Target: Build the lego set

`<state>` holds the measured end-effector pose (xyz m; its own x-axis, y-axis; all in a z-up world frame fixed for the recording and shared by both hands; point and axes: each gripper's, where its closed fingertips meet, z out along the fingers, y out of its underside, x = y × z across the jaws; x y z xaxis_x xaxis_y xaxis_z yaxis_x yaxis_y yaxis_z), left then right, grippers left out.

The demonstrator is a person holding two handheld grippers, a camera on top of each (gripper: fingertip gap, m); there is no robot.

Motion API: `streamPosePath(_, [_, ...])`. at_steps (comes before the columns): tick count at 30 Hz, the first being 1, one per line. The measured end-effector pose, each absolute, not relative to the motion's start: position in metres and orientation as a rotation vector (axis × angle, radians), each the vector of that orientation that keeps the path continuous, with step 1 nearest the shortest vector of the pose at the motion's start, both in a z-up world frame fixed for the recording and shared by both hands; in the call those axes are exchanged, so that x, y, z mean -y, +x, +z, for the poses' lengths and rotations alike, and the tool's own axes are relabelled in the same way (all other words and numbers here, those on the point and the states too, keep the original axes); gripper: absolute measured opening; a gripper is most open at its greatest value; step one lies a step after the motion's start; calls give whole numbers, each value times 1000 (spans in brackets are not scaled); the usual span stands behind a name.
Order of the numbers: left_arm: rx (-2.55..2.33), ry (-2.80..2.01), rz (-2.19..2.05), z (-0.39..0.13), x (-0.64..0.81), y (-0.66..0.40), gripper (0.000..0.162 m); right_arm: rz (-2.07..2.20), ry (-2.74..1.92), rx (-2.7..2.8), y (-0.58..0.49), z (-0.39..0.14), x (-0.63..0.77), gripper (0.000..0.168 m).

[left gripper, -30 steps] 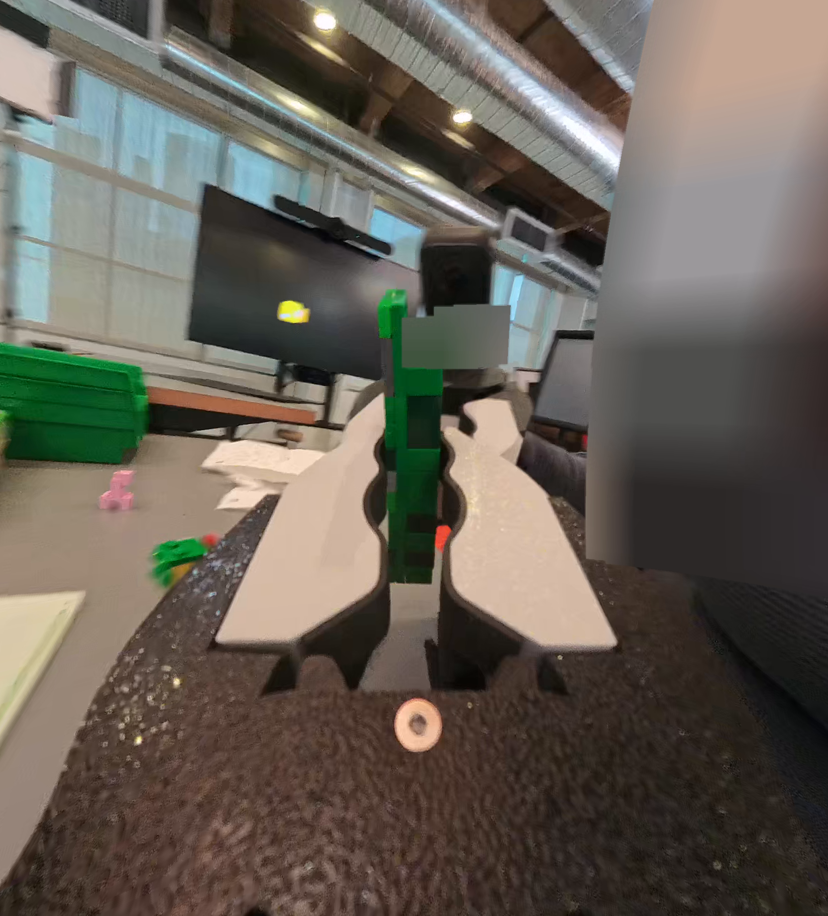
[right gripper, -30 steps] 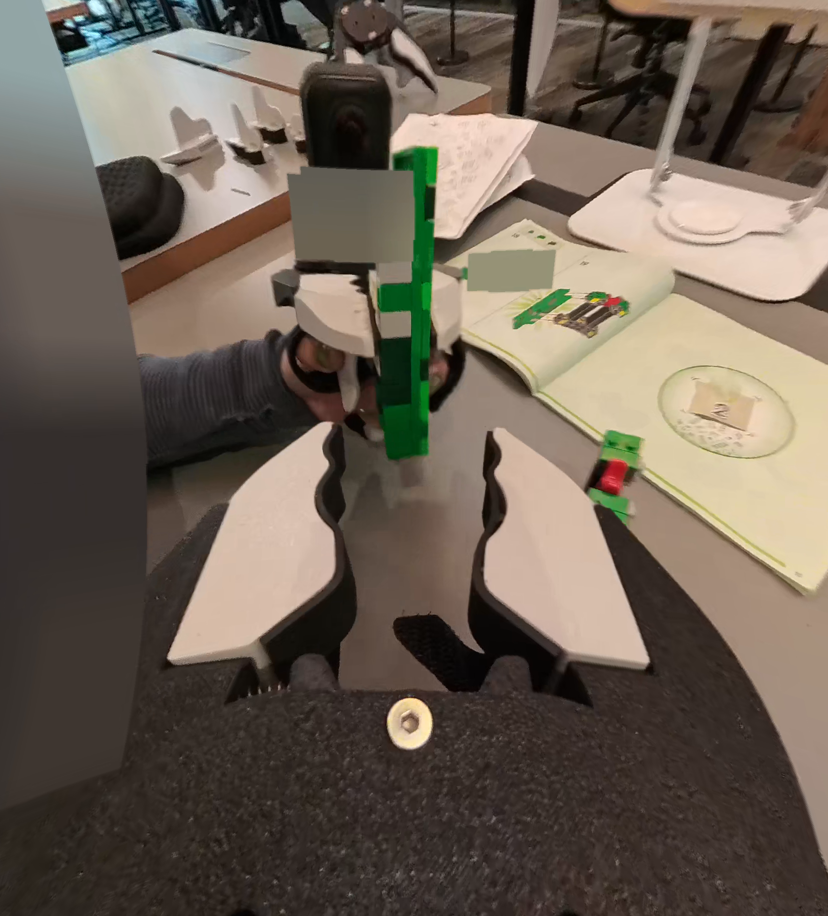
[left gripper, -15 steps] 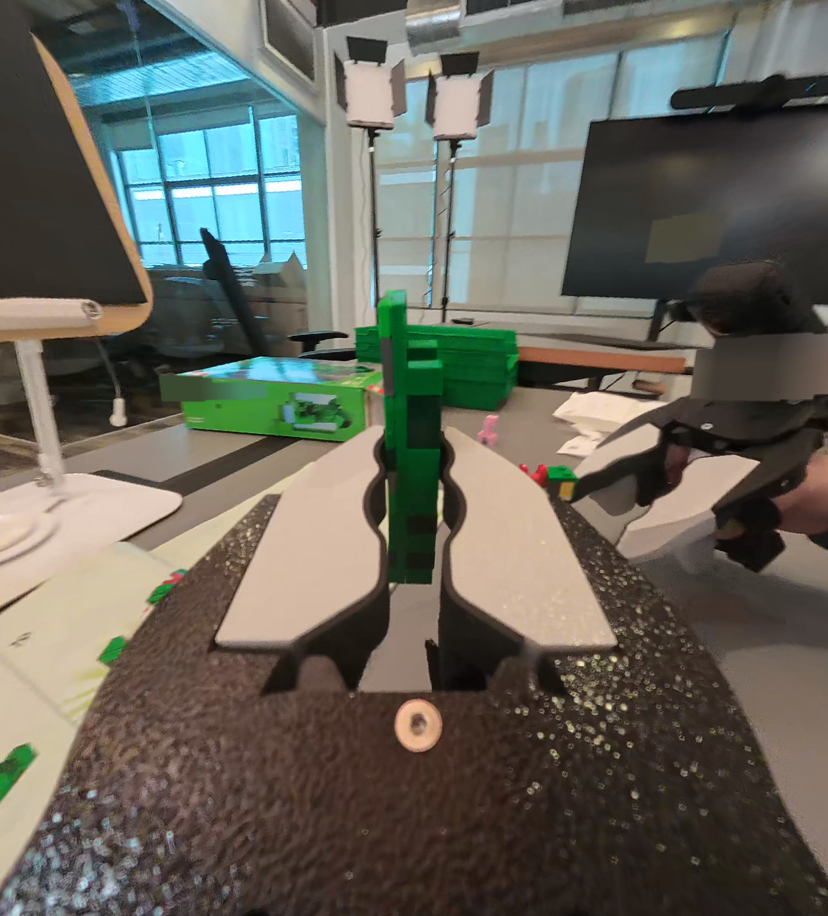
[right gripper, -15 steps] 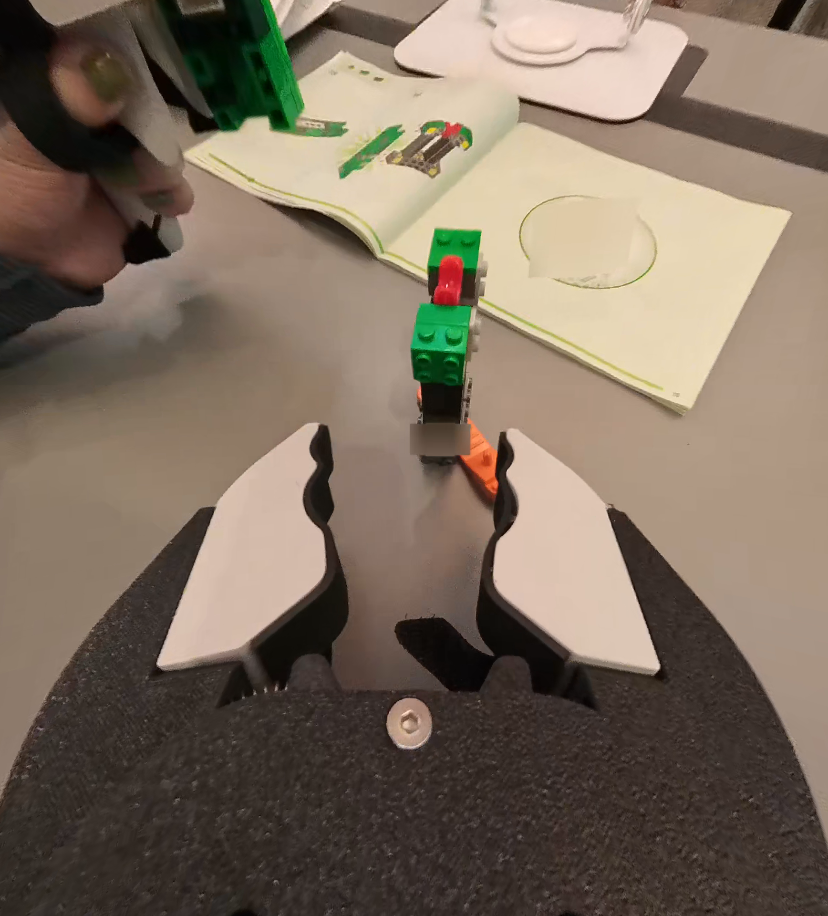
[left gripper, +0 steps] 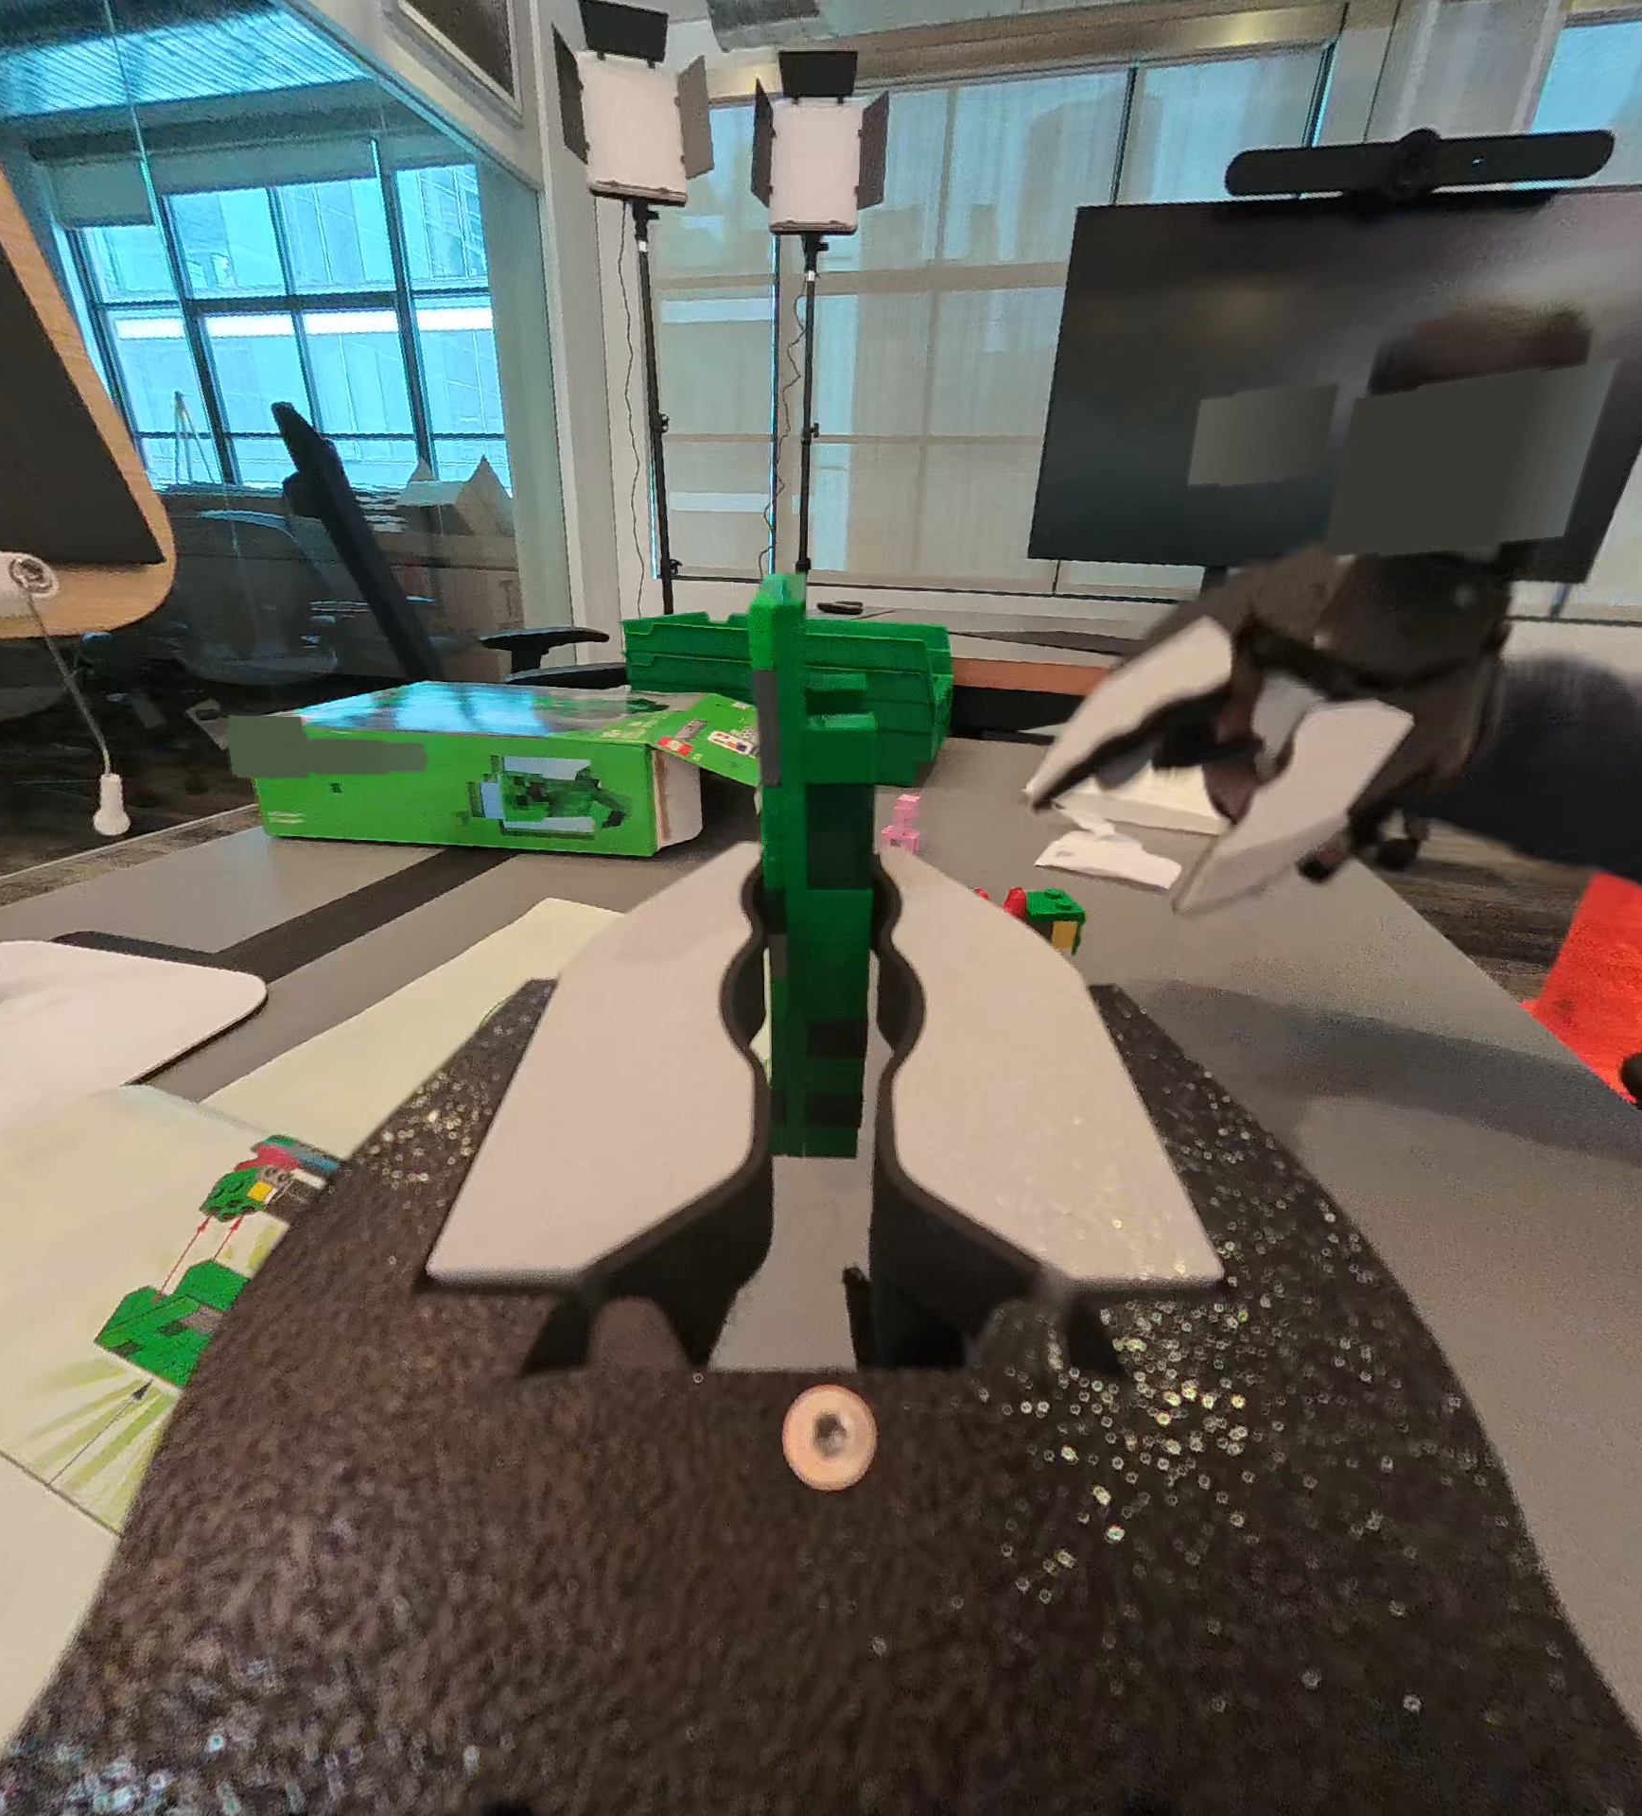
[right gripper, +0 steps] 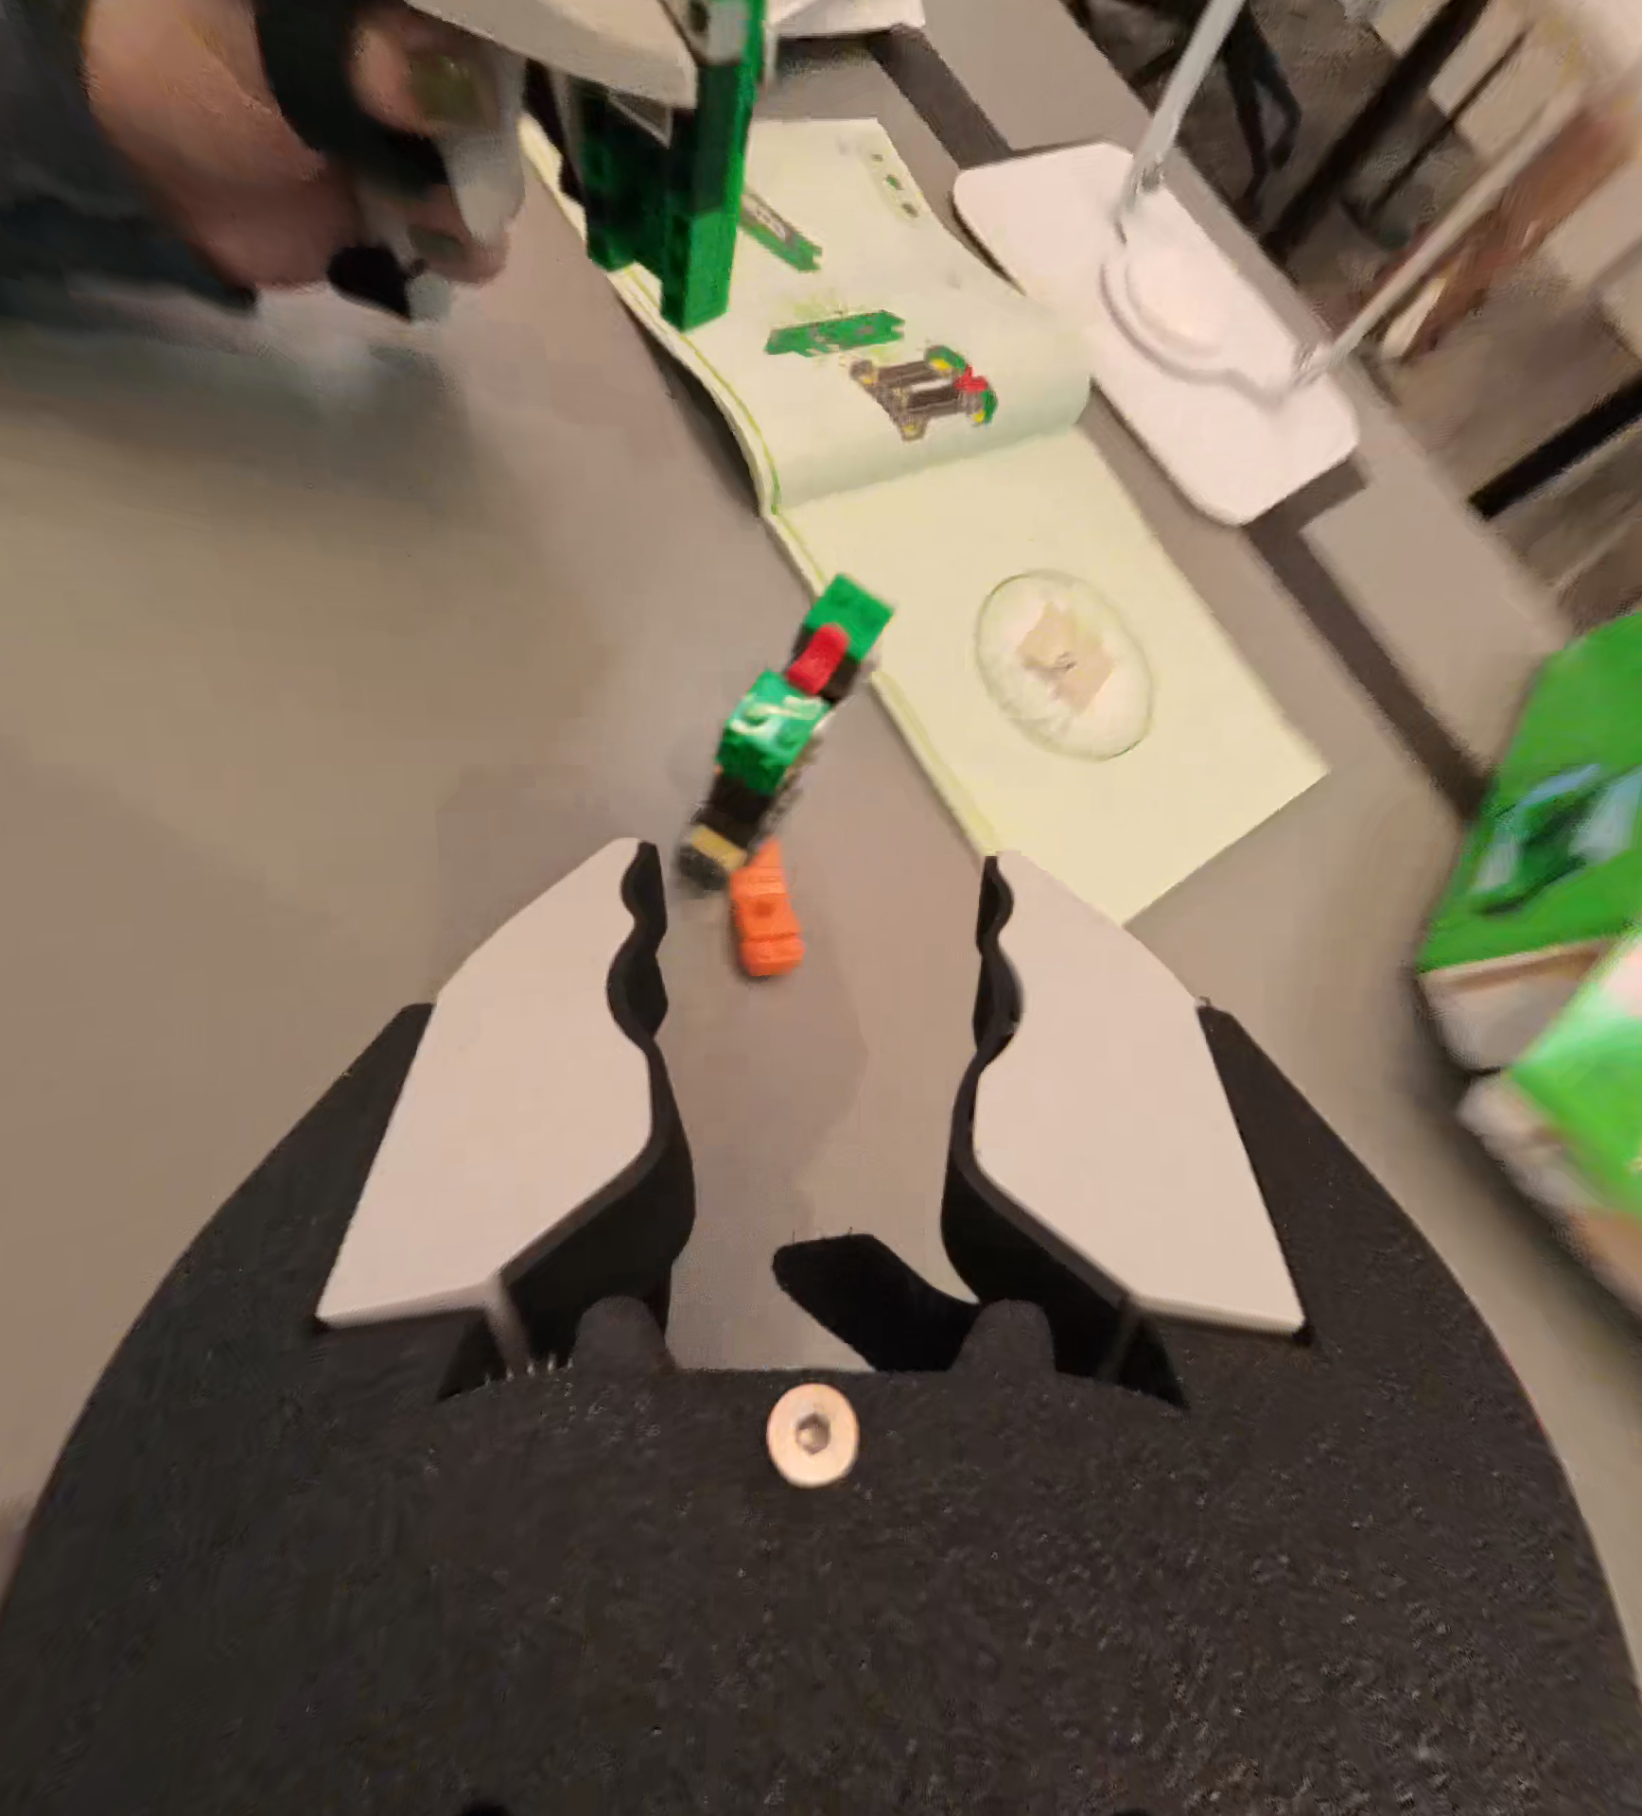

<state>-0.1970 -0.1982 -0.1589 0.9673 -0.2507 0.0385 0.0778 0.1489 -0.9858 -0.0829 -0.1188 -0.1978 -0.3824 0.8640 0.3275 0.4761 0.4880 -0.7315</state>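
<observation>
My left gripper (left gripper: 817,865) is shut on a tall green lego assembly (left gripper: 812,884) and holds it upright above the grey table. The assembly also shows at the top of the right wrist view (right gripper: 675,177), held over the instruction booklet (right gripper: 945,511). My right gripper (right gripper: 812,865) is open and empty, low over the table. Just ahead of its left fingertip lies a small green, red and black lego sub-build (right gripper: 778,727), with an orange piece (right gripper: 763,919) beside it. In the left wrist view the right gripper (left gripper: 1220,776) hovers open at the right, and the sub-build (left gripper: 1043,914) lies on the table.
A green lego box (left gripper: 473,776) and stacked green trays (left gripper: 896,668) stand at the back. A white lamp base (right gripper: 1190,364) sits beyond the booklet. A pink piece (left gripper: 901,825) lies mid-table. The green box (right gripper: 1584,934) is at my right gripper's right. Some 15 centimetres of space lies between my two pairs of fingers. To the orange piece (right gripper: 763,919): right tips about 8 centimetres, left tips about 20 centimetres.
My right gripper swung away from the green assembly down toward the small sub-build and orange piece. My left gripper turned with the assembly, still shut on it.
</observation>
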Motion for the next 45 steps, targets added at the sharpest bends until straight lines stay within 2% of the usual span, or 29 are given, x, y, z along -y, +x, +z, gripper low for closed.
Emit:
streamPosePath(4, [-169, -1425, -221, -162, 197, -196, 17, 115, -646, 2333, -97, -177, 98, 53])
streamPosePath(6, [-167, -1435, -209, -163, 197, -198, 17, 11, -532, 2466, -103, -180, 101, 48])
streamPosePath(8, [-158, -1441, -201, -165, 197, -202, 17, 122, -793, 2576, -106, -190, 109, 44])
streamPosePath(12, [-119, -1431, -185, -163, 201, -213, 17, 411, -1609, 2432, -120, -193, 113, 56])
streamPosePath(14, [-99, -1421, -179, -161, 203, -218, 17, 600, -1808, 2291, -130, -184, 123, 51])
streamPosePath(16, [-84, -1414, -172, -159, 204, -221, 17, 598, -1882, 2253, -130, -187, 130, 46])
streamPosePath(21, [-102, -1426, -136, -159, 202, -219, 17, 308, -1763, 2342, -120, -215, 136, 31])
streamPosePath(26, [-162, -1465, -86, -164, 197, -211, 17, 219, -1762, 2379, -118, -230, 137, 30])
streamPosePath(29, [-173, -1469, -91, -164, 196, -208, 17, 183, -1740, 2395, -117, -232, 136, 22])
streamPosePath(45, [-109, -1434, -139, -160, 200, -217, 17, 106, -1243, 2648, -115, -228, 127, 21])
